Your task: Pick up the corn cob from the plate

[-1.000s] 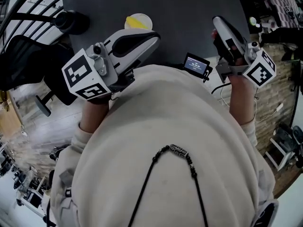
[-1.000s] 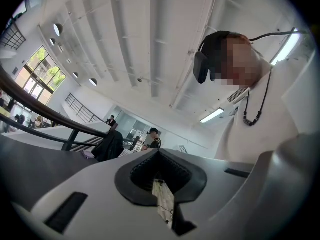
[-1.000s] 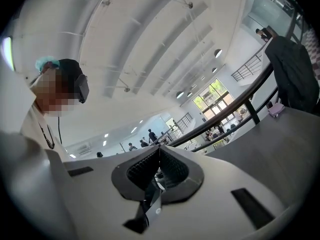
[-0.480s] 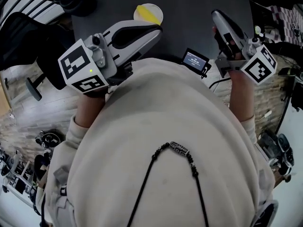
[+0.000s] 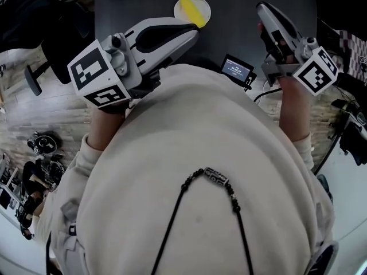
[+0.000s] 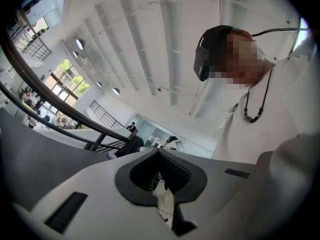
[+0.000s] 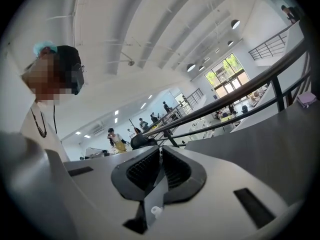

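Head view alone shows corn (image 5: 189, 10) on plate (image 5: 205, 6); gripper views face ceiling (image 6: 150, 44), left gripper (image 6: 160, 153) and right gripper (image 7: 161, 151) clenched, empty.

Left gripper (image 5: 194, 37): closed, empty, held at chest, pointing forward.
Right gripper (image 5: 261, 10): closed, empty, alongside.

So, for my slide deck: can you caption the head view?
Shut, empty left gripper and right gripper at the chest; corn cob on its plate ahead.

Yellow corn cob (image 5: 191, 11) lies diagonally across a small white plate (image 5: 204, 5).
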### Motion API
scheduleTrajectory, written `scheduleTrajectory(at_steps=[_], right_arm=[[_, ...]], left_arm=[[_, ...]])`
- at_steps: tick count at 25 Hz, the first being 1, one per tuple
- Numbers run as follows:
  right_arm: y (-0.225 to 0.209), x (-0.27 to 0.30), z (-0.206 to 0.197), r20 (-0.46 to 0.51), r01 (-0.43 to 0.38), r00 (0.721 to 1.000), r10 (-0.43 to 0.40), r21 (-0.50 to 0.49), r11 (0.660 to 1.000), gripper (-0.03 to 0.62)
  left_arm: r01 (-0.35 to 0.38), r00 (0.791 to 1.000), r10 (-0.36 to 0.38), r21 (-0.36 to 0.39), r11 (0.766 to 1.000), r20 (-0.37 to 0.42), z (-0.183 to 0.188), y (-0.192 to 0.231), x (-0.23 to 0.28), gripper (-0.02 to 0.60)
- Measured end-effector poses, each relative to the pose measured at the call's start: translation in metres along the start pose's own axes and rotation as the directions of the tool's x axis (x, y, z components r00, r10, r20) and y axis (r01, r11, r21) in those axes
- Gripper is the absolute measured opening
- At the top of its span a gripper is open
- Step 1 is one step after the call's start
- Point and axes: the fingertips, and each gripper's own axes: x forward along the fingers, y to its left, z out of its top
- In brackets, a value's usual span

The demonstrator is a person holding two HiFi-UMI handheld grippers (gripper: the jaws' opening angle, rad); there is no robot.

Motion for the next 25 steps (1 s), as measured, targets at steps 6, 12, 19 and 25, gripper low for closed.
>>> scheduleTrajectory(at_steps=[6,12,19,25], right_arm=[[-0.009,0.015,-0.004,-0.042,0.0,0.999,0.0,0.01,1.0,0.017],[-0.012,0.014,-0.011,-0.062,-0.006,0.998,0.008,0.023,1.0,0.017],[-0.022,0.015,-0.011,-0.065,-0.019,0.998,0.021,0.025,1.0,0.017],[-0.035,0.019,-0.015,-0.089,-0.02,0.996,0.022,0.033,0.999,0.017]], left_arm=[[-0.04,0.999,0.041,-0.028,0.999,0.021,-0.004,0.011,-0.006,0.002],[-0.075,0.997,0.076,-0.045,0.996,0.026,-0.012,0.01,-0.01,0.002],[-0.104,0.994,0.106,-0.057,0.993,0.033,-0.014,0.004,-0.011,0.002],[-0.129,0.99,0.133,-0.071,0.989,0.046,-0.017,0.005,-0.011,0.002]])
